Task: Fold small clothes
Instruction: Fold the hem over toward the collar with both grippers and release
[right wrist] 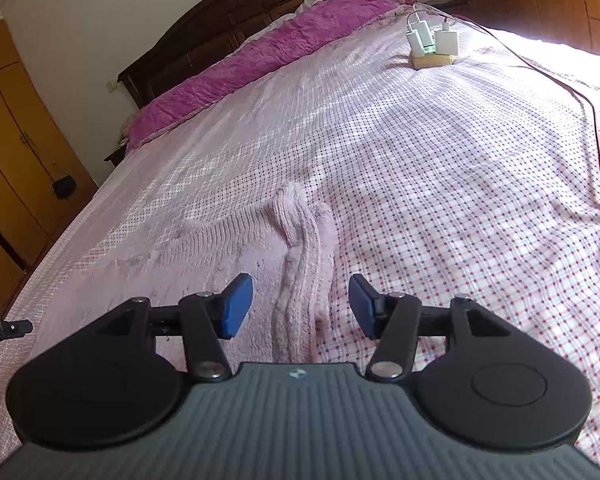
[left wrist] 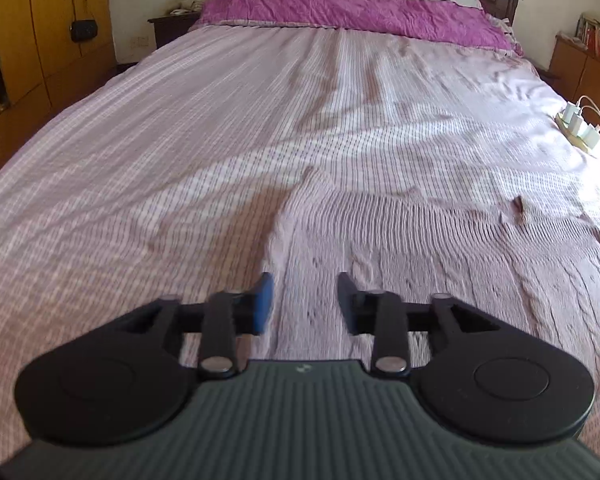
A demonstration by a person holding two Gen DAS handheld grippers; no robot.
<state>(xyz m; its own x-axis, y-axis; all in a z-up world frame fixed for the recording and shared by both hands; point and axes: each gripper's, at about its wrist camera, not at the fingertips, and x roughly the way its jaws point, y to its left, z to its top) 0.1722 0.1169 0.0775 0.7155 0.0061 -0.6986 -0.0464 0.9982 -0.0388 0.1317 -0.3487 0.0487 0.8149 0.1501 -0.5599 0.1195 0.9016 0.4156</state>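
Both the left gripper (left wrist: 304, 300) and right gripper (right wrist: 300, 306) are held agape, empty; the pale pink cable-knit garment (right wrist: 300, 264) should be pinched at its edges.

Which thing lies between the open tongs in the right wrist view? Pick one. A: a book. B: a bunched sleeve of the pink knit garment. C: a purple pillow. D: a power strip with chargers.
B: the sleeve of the pink knit garment runs up the bedspread between the open right tongs; the power strip lies far off near the pillows.
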